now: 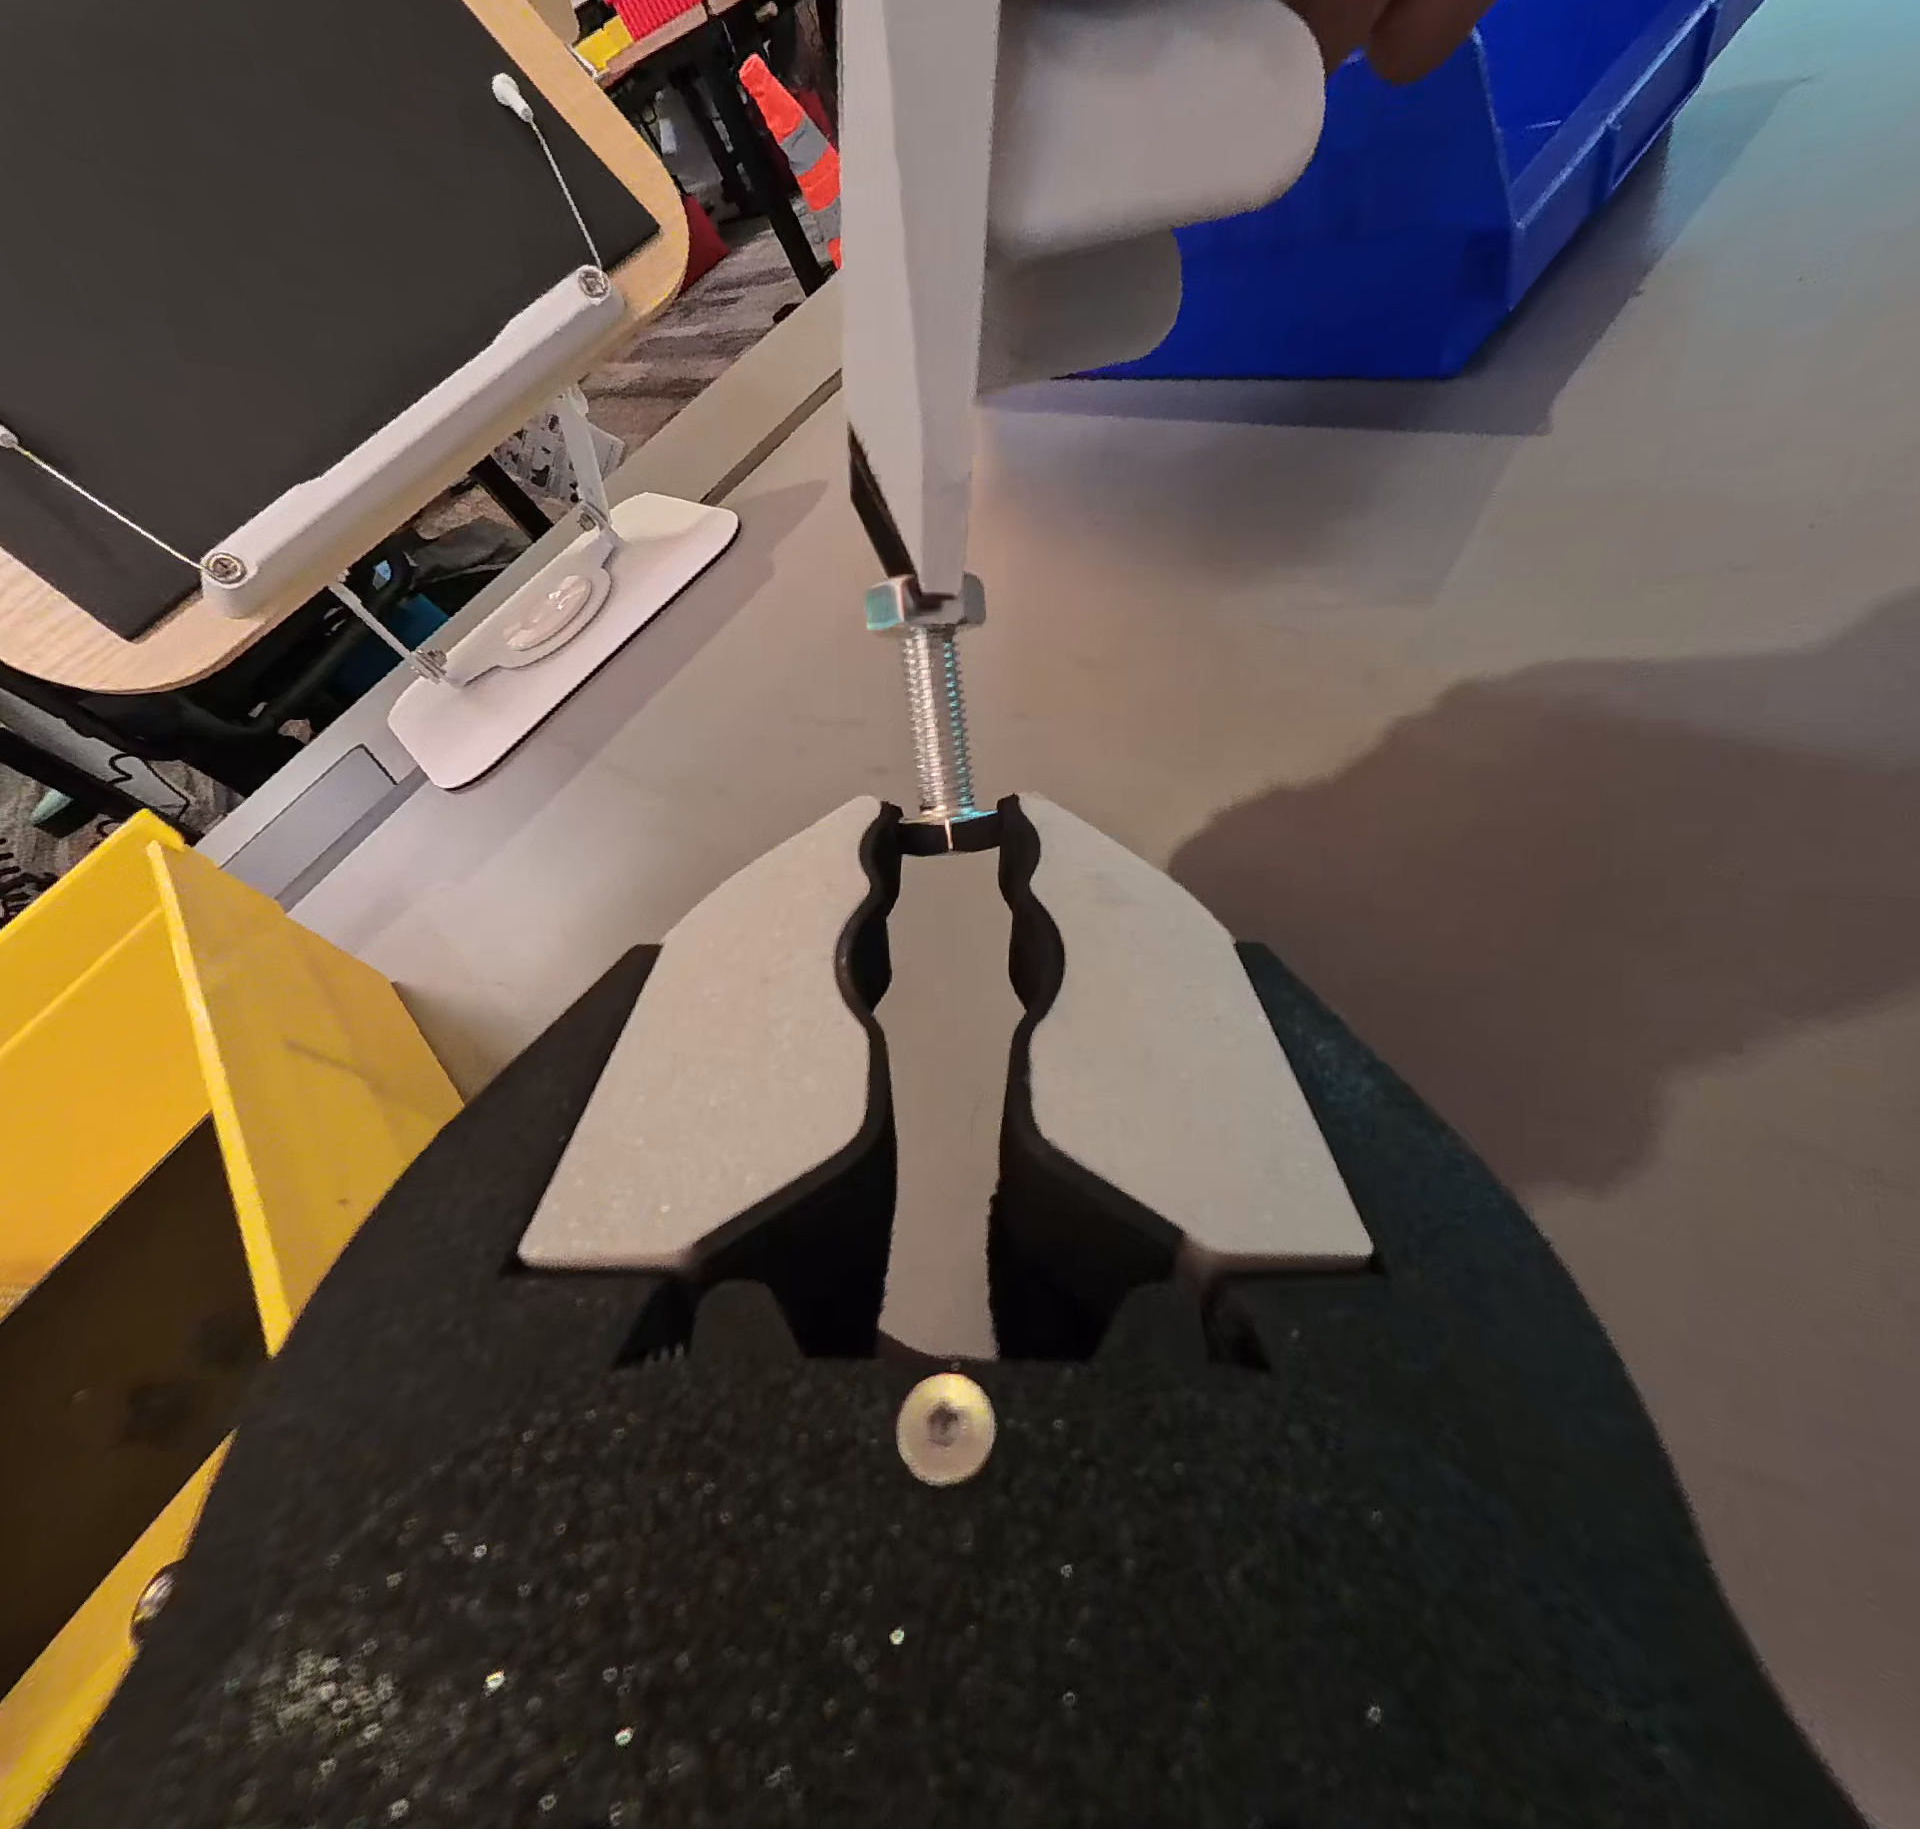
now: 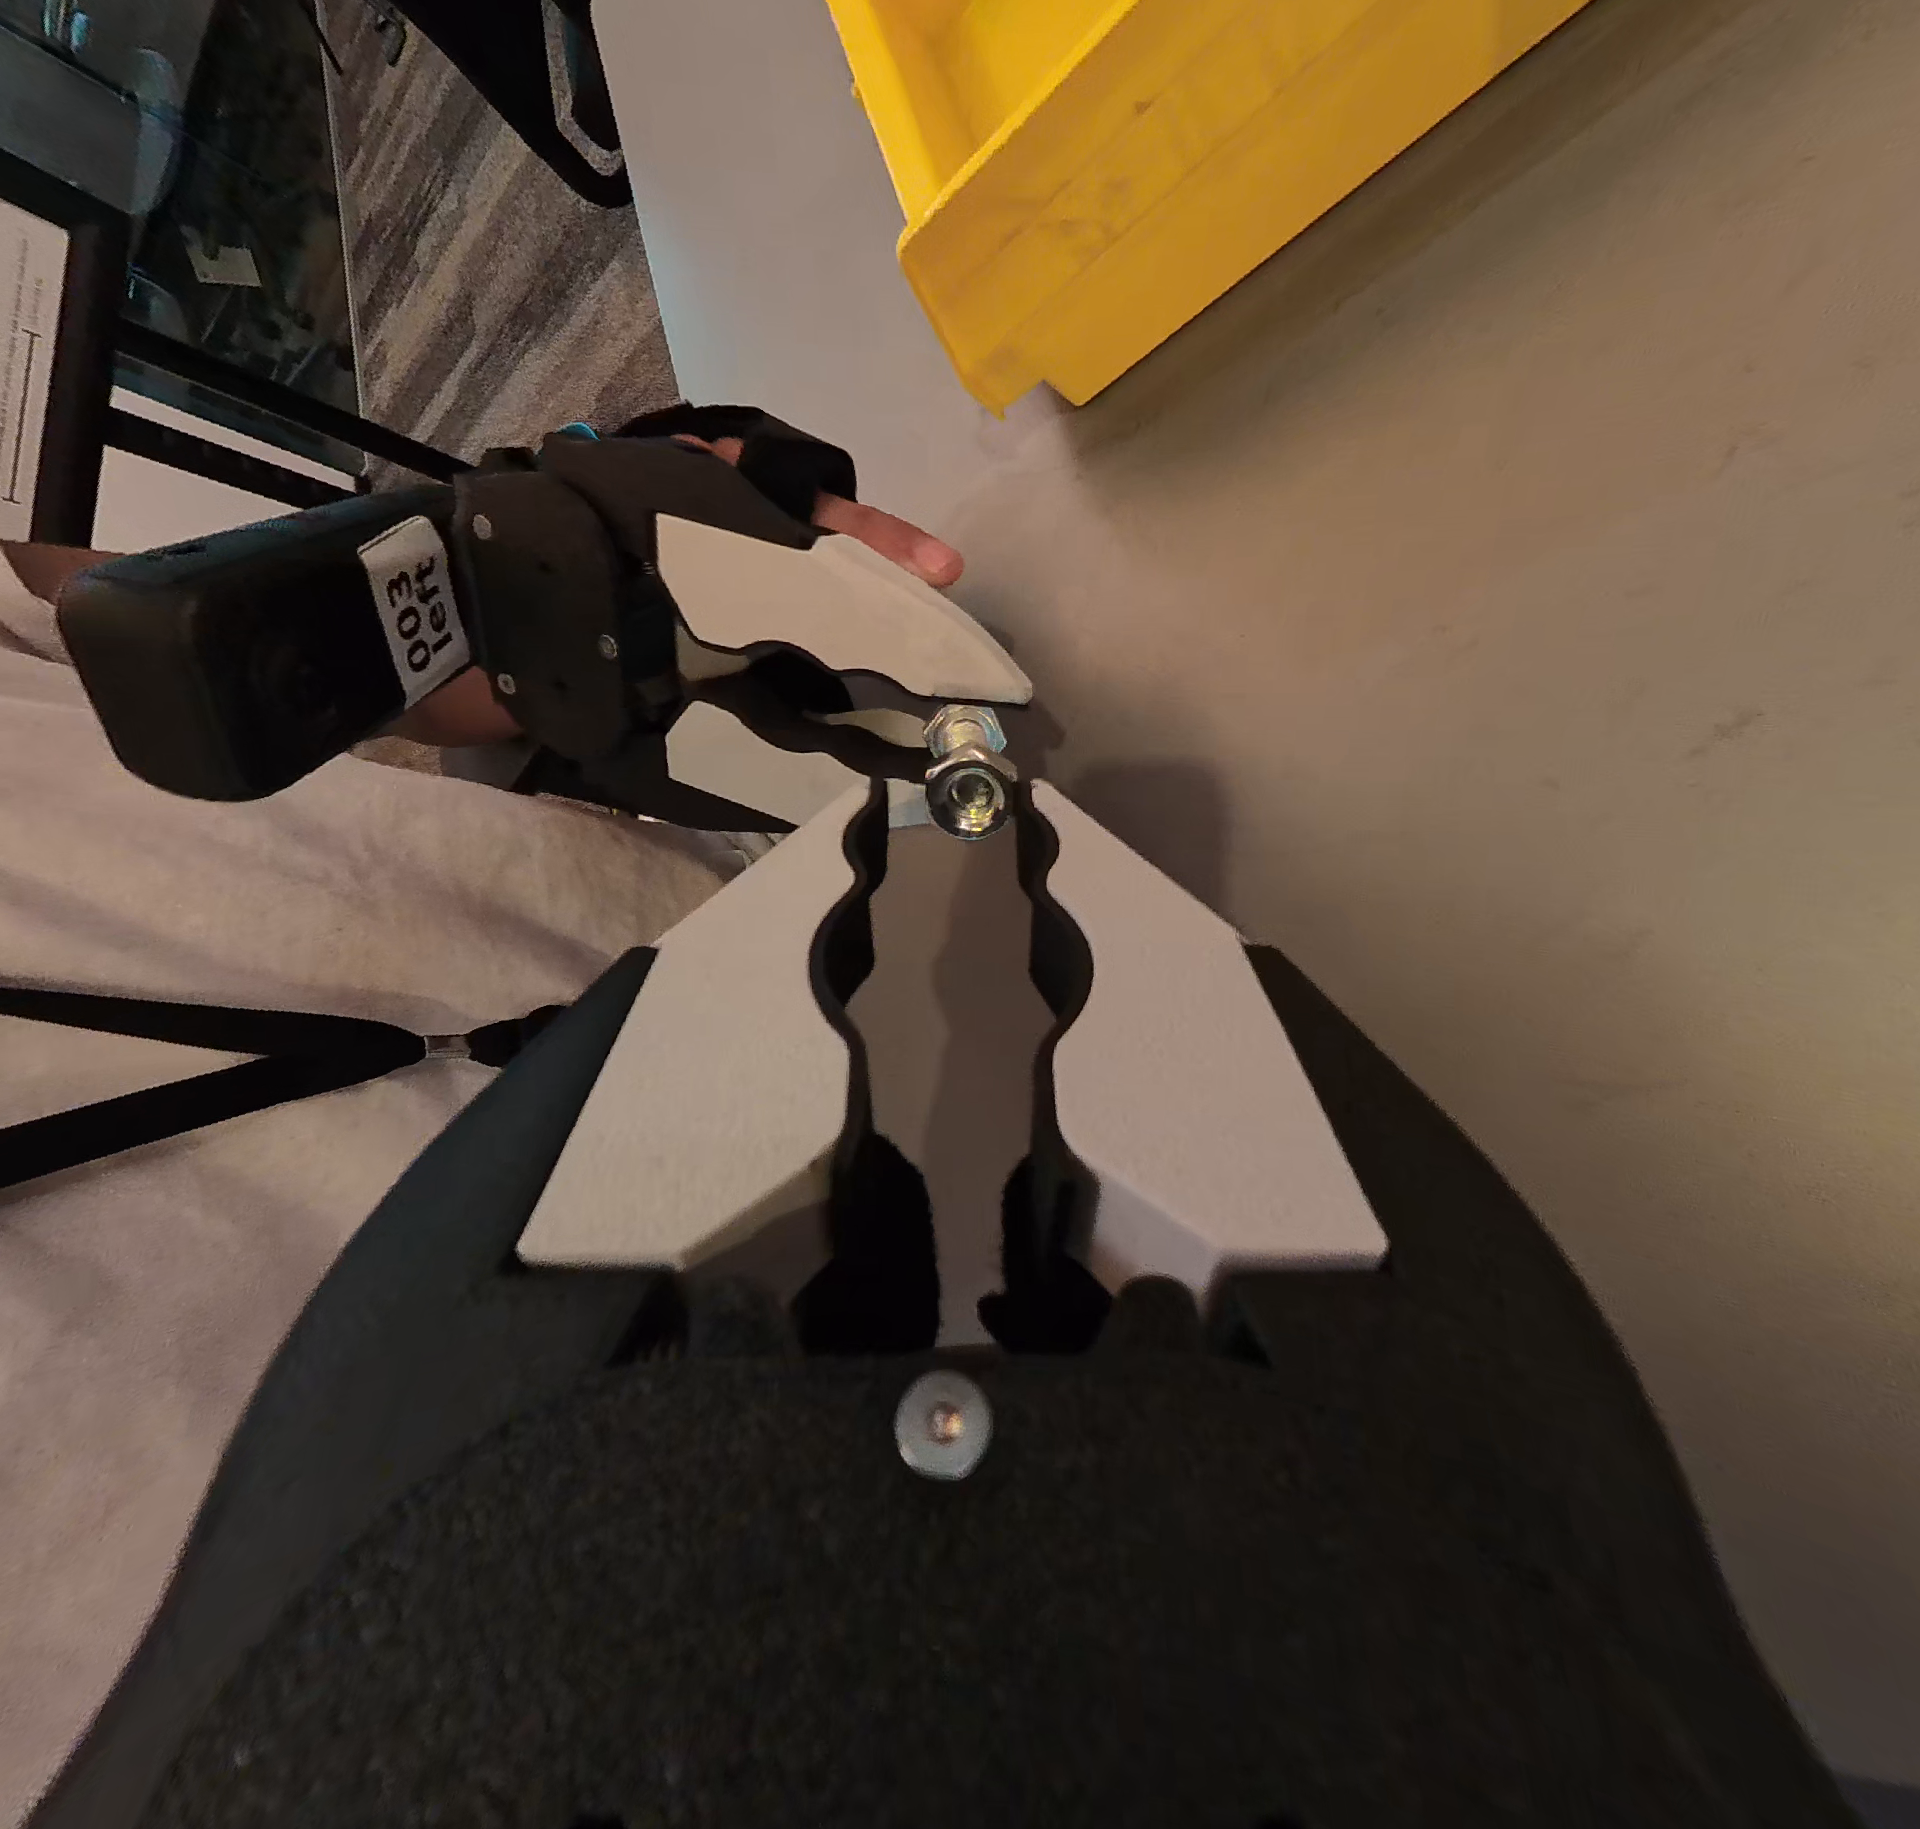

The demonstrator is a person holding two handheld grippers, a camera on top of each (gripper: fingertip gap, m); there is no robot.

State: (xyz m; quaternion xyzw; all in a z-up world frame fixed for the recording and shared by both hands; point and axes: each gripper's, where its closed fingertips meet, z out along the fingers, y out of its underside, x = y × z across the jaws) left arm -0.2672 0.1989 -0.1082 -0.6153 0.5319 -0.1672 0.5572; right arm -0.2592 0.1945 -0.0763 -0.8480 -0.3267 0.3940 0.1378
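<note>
Silver and shiny, the bolt (image 1: 940,719) stands up over the grey table (image 1: 1351,636). My left gripper (image 1: 948,829) pinches its flat head tight. My right gripper (image 2: 961,792) is spread wider than the nut (image 2: 966,761) on the bolt's far end, and I can't tell if a pad touches it. I think the bolt is hard, small and slippery, so flat sides are best to hold.

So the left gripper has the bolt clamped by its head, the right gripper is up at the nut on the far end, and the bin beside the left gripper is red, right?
Not quite: the bin beside the left gripper is yellow, as the left wrist view shows. The rest holds: it clamps the bolt by its head, and the right gripper is at the nut.
</note>
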